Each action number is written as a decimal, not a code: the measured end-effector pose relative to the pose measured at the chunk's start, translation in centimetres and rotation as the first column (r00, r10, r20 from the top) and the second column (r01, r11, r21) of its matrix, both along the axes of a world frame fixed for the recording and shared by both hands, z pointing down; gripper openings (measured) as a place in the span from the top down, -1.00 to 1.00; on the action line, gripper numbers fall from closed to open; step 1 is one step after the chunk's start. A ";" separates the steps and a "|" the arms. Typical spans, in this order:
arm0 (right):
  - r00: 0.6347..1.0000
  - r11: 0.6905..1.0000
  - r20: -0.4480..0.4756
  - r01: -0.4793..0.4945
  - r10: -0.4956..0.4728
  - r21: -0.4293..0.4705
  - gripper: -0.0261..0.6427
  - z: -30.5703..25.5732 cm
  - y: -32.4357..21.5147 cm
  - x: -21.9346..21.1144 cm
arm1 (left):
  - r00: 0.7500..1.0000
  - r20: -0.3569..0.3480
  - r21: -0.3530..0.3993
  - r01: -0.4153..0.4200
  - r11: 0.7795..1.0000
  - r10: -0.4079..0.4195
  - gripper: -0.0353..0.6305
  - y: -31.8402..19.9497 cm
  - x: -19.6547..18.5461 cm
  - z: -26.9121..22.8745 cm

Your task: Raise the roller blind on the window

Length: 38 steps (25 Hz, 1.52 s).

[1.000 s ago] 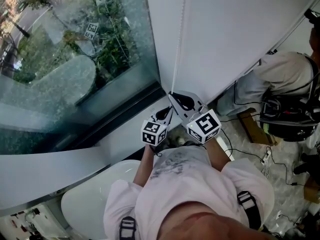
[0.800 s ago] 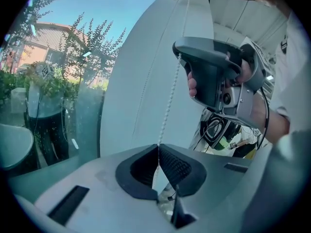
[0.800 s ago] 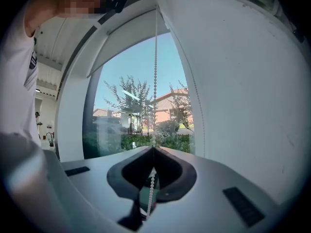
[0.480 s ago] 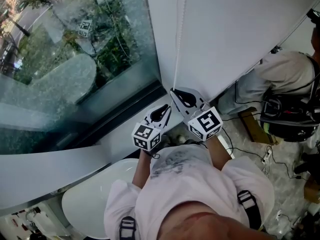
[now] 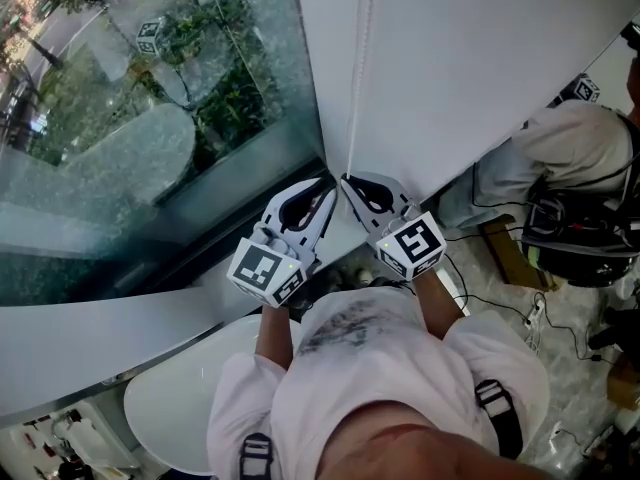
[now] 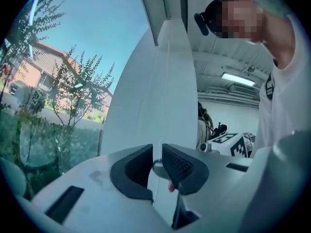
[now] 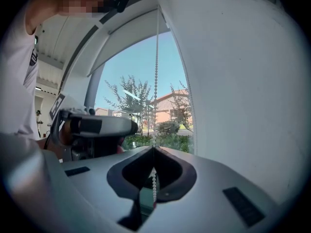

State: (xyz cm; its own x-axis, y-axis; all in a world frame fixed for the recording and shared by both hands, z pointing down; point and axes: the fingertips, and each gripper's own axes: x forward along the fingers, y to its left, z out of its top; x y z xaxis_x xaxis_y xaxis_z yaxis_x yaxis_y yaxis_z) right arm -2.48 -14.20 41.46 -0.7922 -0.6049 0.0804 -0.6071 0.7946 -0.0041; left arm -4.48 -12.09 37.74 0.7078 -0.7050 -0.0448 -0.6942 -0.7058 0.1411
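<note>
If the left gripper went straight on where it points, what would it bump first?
Most likely the thin white bead chain hanging between the jaws of the left gripper, then the tall white panel behind it; depth is unclear.

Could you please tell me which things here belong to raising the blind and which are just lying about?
Job: blind, window, chain, right gripper shut on the chain, left gripper with jaws slightly apart.
Lying about: cables, bag, seat.
</note>
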 end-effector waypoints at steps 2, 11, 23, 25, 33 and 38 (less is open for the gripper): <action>1.000 1.000 -0.001 0.001 -0.001 0.000 0.74 0.1 0.0 -0.1 | 1.000 0.001 0.047 -0.004 0.999 0.004 0.75 -0.3 0.2 -2.1; 1.000 1.000 -0.007 0.018 -0.018 0.005 0.74 0.2 0.1 -0.5 | 0.999 0.032 0.162 -0.032 0.986 0.027 0.74 -2.3 2.8 -7.5; 0.999 0.999 -0.018 0.051 -0.051 -0.006 0.74 1.2 0.9 -1.0 | 0.998 0.062 0.146 -0.005 0.989 -0.004 0.88 -3.2 4.0 -6.3; 0.998 0.999 -0.039 0.051 -0.052 -0.018 0.74 2.0 0.9 -1.2 | 0.997 0.073 0.122 -0.009 0.992 0.000 0.88 -3.2 4.0 -5.4; 0.995 0.996 -0.089 0.037 -0.045 -0.087 0.74 5.8 0.9 -1.0 | 0.998 0.064 0.038 0.008 0.999 -0.011 0.88 -3.1 3.9 -1.6; 0.992 0.993 -0.114 0.034 -0.047 -0.113 0.74 7.5 1.1 -1.2 | 0.998 0.062 0.003 0.019 1.000 -0.019 0.88 -3.0 3.4 0.2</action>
